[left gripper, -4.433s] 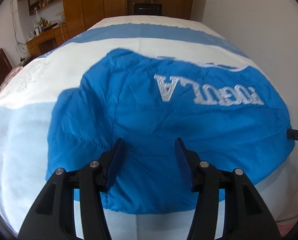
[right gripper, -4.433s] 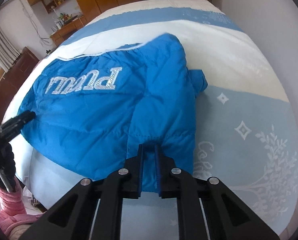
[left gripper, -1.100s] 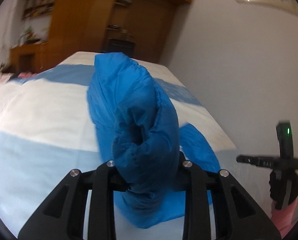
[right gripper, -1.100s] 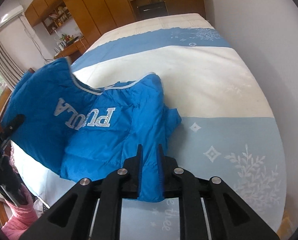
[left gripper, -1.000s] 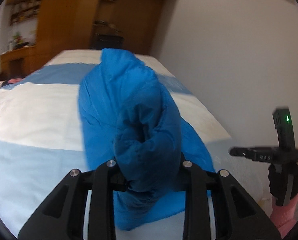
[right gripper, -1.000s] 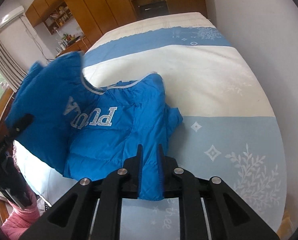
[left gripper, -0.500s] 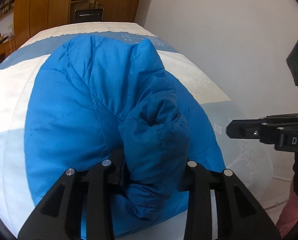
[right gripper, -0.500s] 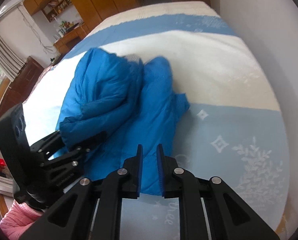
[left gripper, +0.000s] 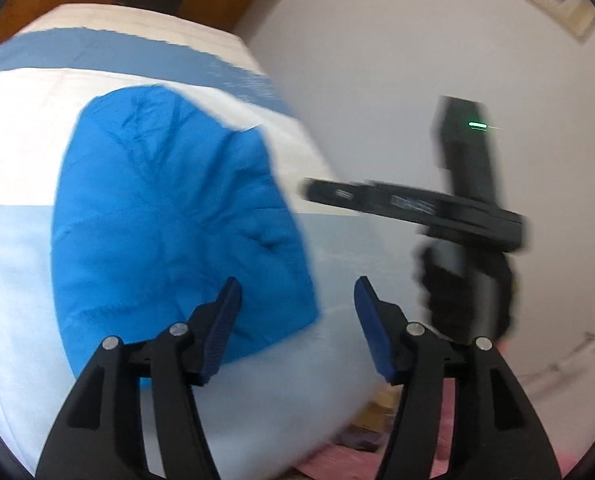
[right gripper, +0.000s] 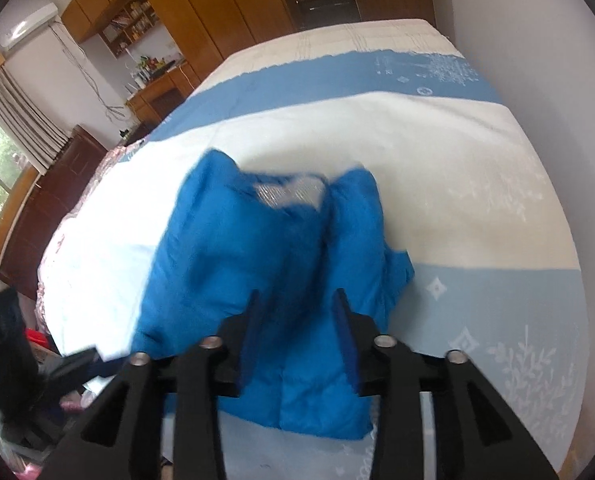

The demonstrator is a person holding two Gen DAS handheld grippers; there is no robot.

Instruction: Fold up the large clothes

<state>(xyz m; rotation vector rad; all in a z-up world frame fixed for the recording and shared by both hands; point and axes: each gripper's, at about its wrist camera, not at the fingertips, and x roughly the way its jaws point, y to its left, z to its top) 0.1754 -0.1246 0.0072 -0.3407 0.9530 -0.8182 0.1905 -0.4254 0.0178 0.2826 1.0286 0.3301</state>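
Blue jacket (right gripper: 265,280) lies folded over on the bed (right gripper: 437,152) — seemingly nearly done; left gripper (left gripper: 295,324) and right gripper (right gripper: 297,340) both gape, empty.

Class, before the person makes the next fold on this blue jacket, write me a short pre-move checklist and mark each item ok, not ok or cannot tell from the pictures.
1. Left gripper open and holding nothing: ok.
2. Right gripper open, jacket not pinched: ok; blue fabric shows behind its gap, none caught between the pads.
3. Blue jacket lies folded on the bed: ok; one half lies over the other, with silver lettering showing at the fold's far end.
4. Edges line up neatly: not ok; a bit of fabric sticks out on the right side.
5. Jacket fully supported by the bed: cannot tell; its near edge lies close to the mattress edge.
6. Grippers apart from each other: ok.
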